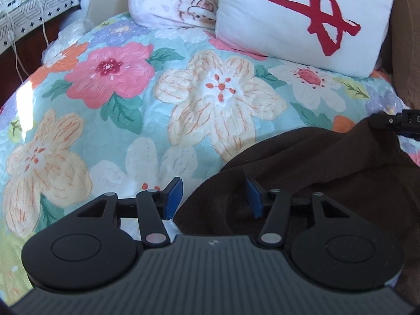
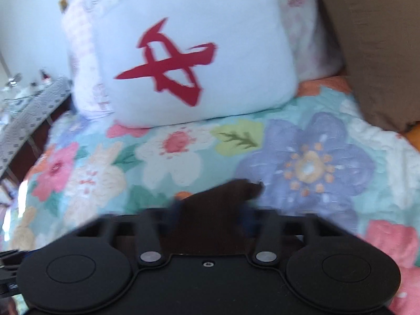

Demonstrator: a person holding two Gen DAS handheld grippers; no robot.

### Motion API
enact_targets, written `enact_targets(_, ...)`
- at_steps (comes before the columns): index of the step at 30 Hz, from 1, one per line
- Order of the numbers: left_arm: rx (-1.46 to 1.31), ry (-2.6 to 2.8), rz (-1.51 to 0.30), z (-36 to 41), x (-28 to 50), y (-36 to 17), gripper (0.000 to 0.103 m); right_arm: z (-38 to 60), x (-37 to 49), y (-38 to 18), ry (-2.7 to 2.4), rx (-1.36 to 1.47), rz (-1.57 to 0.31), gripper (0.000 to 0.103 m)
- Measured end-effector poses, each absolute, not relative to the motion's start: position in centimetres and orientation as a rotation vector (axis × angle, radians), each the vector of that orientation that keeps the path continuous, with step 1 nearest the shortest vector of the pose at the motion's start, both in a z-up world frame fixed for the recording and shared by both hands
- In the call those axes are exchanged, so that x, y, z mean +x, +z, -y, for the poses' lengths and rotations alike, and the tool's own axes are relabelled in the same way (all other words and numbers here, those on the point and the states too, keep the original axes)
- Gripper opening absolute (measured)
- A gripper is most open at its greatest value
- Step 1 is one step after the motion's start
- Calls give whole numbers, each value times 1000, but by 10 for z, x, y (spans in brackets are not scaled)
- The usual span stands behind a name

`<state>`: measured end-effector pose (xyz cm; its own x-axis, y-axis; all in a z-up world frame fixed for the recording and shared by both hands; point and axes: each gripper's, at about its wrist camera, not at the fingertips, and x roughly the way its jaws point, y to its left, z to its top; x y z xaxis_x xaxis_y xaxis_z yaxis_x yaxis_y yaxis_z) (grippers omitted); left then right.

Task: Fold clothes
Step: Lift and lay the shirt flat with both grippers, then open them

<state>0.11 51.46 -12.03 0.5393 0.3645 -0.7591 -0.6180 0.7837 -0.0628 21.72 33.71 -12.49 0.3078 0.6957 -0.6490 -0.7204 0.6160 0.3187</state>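
Note:
A dark brown garment (image 1: pixel 309 162) lies on the floral quilt (image 1: pixel 147 120) at the lower right of the left wrist view. My left gripper (image 1: pixel 214 197) is open, its blue pads (image 1: pixel 174 197) apart over the garment's left edge, holding nothing. My right gripper (image 1: pixel 391 122) shows at the far right edge there, pinching a raised corner of the garment. In the blurred right wrist view, my right gripper (image 2: pixel 214 215) has the brown garment (image 2: pixel 223 204) between its fingers, a corner sticking up above the quilt (image 2: pixel 309 162).
A white pillow with a red mark (image 1: pixel 302 21) and a pale floral pillow (image 1: pixel 173 0) lie at the bed's head. A brown cushion (image 2: pixel 375 42) stands at the right. A side table with a patterned cloth (image 1: pixel 29 8) and cables stands to the left.

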Motion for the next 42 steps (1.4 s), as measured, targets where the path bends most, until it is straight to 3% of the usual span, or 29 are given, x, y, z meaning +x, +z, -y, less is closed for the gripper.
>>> enact_targets(4,-289,582,-790,-507,-3,-118,44,-323,180,-116,1248,-112,-776,16)
enact_targets(11,-327,542,-728,-519,-17,-113,46,-307,138,-119,1400,-360,-867,24)
enact_targets(19,-433,485,-711,-536,-22,-118,49,-293,124,-114,1360,-437,-853,52)
enact_targets(23,-502,474,-730,-537,-20,-134,54,-301,110,-120,1372,-557,-837,53)
enact_targets(24,-502,473,-727,-538,-20,-135,51,-305,104,-123,1372,-610,-808,52)
enact_targets(25,-502,473,-723,-538,-19,-136,50,-308,98,-127,1365,-666,-775,36)
enact_targets(26,-502,472,-720,-538,-19,-137,32,-312,95,-129,1353,-722,-748,16)
enact_targets(27,-502,471,-717,-538,-18,-138,8,-316,91,-132,1339,-778,-721,3)
enact_targets(31,-457,513,-656,-533,-21,-126,6,-336,107,-107,1192,-780,-559,3)
enact_targets(35,-499,574,-543,-536,-29,-108,7,-358,151,-61,967,-571,-365,4)
enact_targets(36,-529,586,-546,-539,-28,-107,8,-361,163,-52,947,-504,-345,9)
enact_targets(38,-576,592,-583,-543,-23,-111,10,-366,181,-41,947,-391,-380,30)
enact_targets(39,-580,601,-609,-543,-21,-114,14,-367,186,-39,928,-348,-403,52)
enact_targets(40,-569,609,-630,-542,-19,-117,17,-366,190,-37,908,-313,-419,60)
enact_targets(42,-539,622,-664,-536,-22,-121,39,-360,187,-38,889,-278,-454,60)
